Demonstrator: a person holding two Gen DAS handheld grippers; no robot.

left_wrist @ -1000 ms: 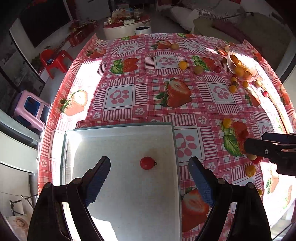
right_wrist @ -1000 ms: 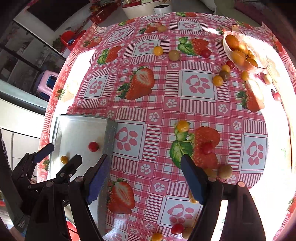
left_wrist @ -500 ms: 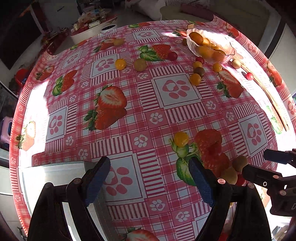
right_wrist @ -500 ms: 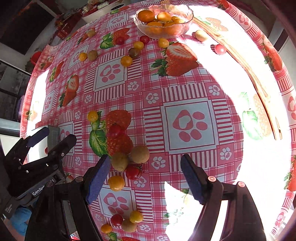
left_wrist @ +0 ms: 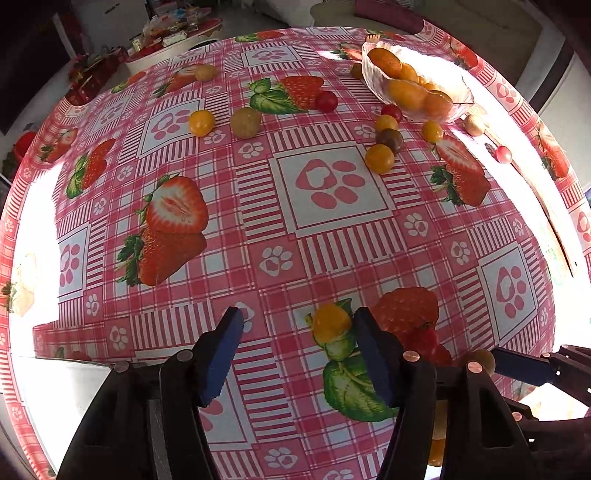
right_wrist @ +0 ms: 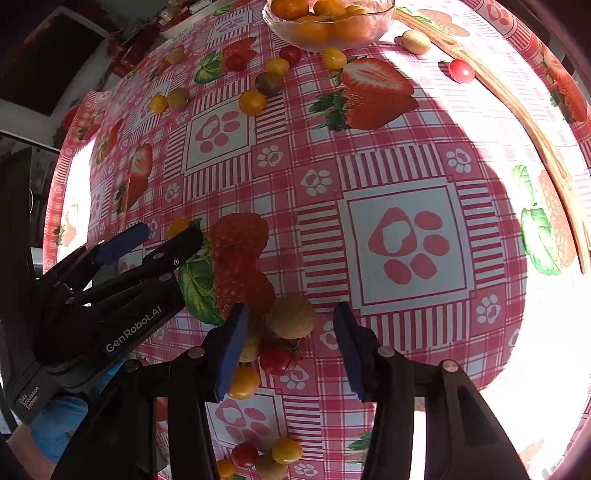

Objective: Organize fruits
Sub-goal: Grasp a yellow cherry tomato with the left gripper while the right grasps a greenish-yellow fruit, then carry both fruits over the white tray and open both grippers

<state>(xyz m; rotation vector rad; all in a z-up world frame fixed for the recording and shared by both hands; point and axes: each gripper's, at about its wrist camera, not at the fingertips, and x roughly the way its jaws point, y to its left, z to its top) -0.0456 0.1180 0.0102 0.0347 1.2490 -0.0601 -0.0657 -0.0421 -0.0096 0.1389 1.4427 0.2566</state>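
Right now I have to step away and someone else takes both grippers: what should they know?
Left gripper: jaws just closing, yellow tomato between them, not gripped. Right gripper: also closing, around the tan fruit, pads not yet touching. Glass bowl at the far edge holds orange fruit. Most small fruits still lie scattered on the tablecloth; nearly all sorting is left.

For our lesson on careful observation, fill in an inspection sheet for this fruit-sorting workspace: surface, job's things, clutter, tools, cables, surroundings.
Surface: table under a pink checked tablecloth printed with strawberries and paws.
Job's things: glass bowl of orange fruit; small tomatoes scattered loose; metal tray at the near left.
Clutter: wooden strip by the far right edge.
Tools: left tool has just been closing beside a yellow tomato; right tool has just been closing around a tan fruit; neither presses yet.
Cables: nothing seen.
Surroundings: cluttered low white table.
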